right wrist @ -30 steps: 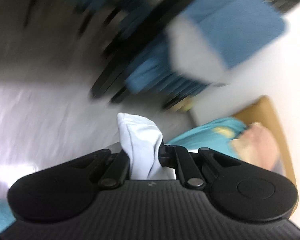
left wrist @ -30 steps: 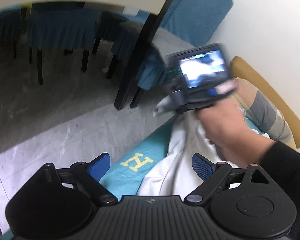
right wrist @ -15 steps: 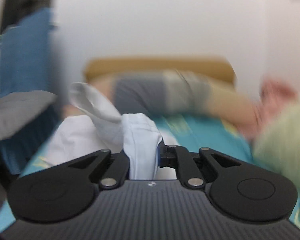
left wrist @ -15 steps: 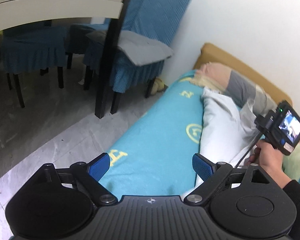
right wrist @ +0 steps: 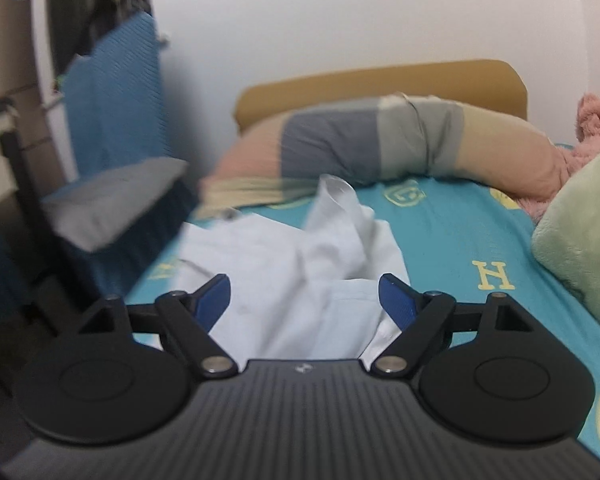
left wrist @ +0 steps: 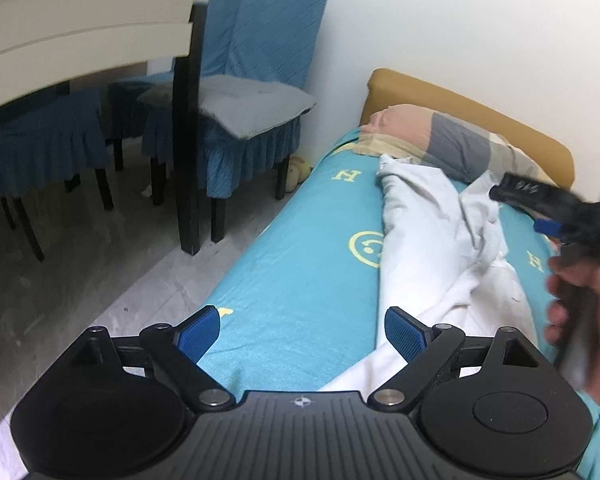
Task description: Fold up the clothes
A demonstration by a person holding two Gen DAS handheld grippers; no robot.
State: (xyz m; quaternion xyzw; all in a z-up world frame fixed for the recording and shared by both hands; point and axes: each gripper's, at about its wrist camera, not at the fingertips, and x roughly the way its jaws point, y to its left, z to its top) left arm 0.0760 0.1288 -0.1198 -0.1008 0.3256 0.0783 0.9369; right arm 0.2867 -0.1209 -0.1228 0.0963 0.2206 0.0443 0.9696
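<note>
Hovering wide apart, both claws (left (left wrist: 302, 330), right (right wrist: 305, 294)) hold nothing above white shirt (right wrist: 292, 256)

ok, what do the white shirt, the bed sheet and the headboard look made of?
White shirt: thin woven cloth, likely cotton; matte, sharp creases, crumpled folds.
Bed sheet: turquoise fabric, looks like soft knit or brushed cotton; fine fuzzy texture, printed yellow letters.
Headboard: smooth mustard padding, possibly faux leather; rounded edges, but too blurred to be sure.
</note>
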